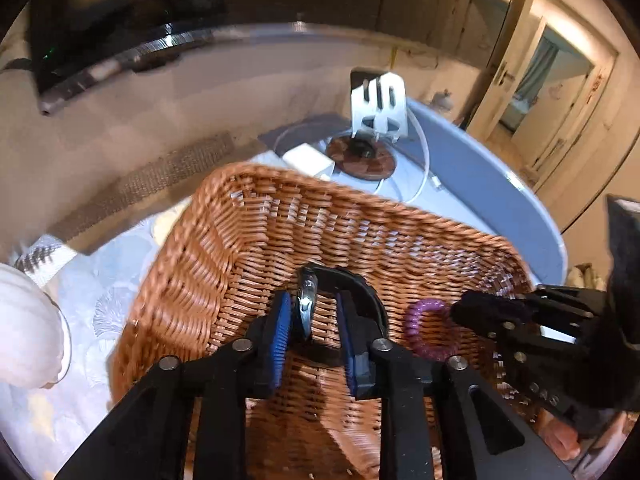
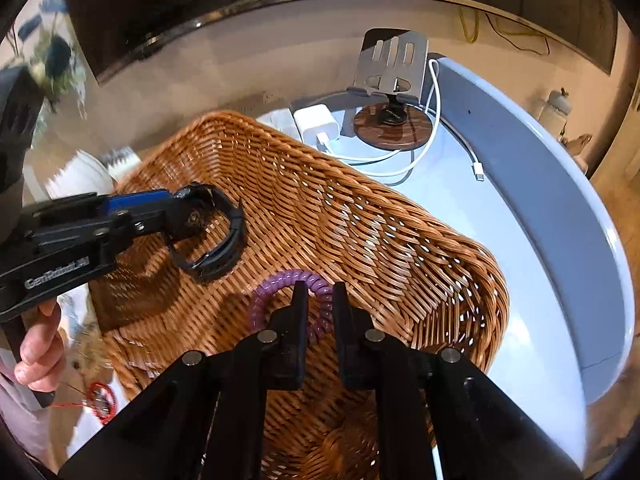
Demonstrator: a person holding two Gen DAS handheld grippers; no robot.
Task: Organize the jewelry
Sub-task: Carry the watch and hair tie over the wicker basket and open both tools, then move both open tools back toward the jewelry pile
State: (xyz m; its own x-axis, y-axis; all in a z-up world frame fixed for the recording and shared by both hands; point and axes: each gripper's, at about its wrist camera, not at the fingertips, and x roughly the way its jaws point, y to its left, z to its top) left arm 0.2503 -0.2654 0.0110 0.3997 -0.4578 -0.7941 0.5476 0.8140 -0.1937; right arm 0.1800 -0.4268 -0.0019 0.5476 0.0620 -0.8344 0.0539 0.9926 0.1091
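We hold both grippers inside the wicker basket [image 2: 360,216] so each item drops straight into it. The left gripper [image 1: 310,332] has its blue pads part-spread around the black watch [image 2: 212,236]; the watch case stands edge-on between them, and we cannot tell whether either pad touches it. We judge this as the release step, with the watch low over the basket floor. At 3 o'clock from the watch, the right gripper [image 2: 320,300] has its jaws nearly together about the purple coil bracelet [image 2: 280,296]; the coil passes between the fingers, but we cannot tell whether they pinch it. A red ring-like item [image 2: 102,398] lies outside the basket at 8 o'clock, on the bench [image 2: 520,240], and we judge it not yet sorted. The phone stand [image 2: 394,68] at 12 o'clock plays no part
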